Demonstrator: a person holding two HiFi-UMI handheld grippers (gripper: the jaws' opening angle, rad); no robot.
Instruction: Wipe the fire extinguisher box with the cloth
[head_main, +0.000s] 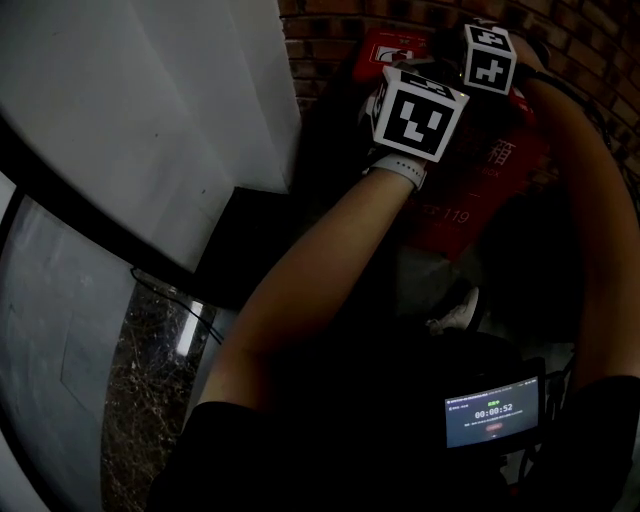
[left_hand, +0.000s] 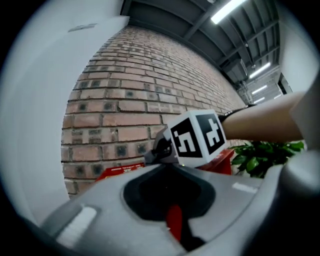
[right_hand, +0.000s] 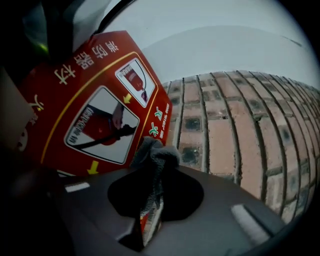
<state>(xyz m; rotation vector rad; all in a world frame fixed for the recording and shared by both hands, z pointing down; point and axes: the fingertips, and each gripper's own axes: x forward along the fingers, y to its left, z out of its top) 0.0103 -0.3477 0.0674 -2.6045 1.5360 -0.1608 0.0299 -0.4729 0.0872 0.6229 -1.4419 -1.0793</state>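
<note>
Head view: both grippers are raised together at the top of the red fire extinguisher box (head_main: 478, 195), which stands against a brick wall (head_main: 330, 40). The left gripper (head_main: 418, 114) is just beside and nearer than the right gripper (head_main: 489, 58). A white pillar (head_main: 150, 110) lies well to the left gripper's left. A small lit screen (head_main: 492, 410) sits low, below the right forearm.

Left gripper view: the left gripper (left_hand: 172, 216) is clenched, its jaws drawn to a narrow slit through which a strip of red shows. Just beyond it is the right gripper's (left_hand: 196, 138) marker cube, with the red box (left_hand: 116, 172) behind and the brick wall (left_hand: 135, 95) above. A leafy plant (left_hand: 261, 157) stands to its right.

Right gripper view: the right gripper (right_hand: 149, 220) is clamped on a grey cloth (right_hand: 154, 160), whose bunched end rises out of the jaws. Ahead and to the left is the box's (right_hand: 95, 107) labelled red face; whether the cloth touches it cannot be told. Brick wall (right_hand: 235, 130) fills the right.
</note>
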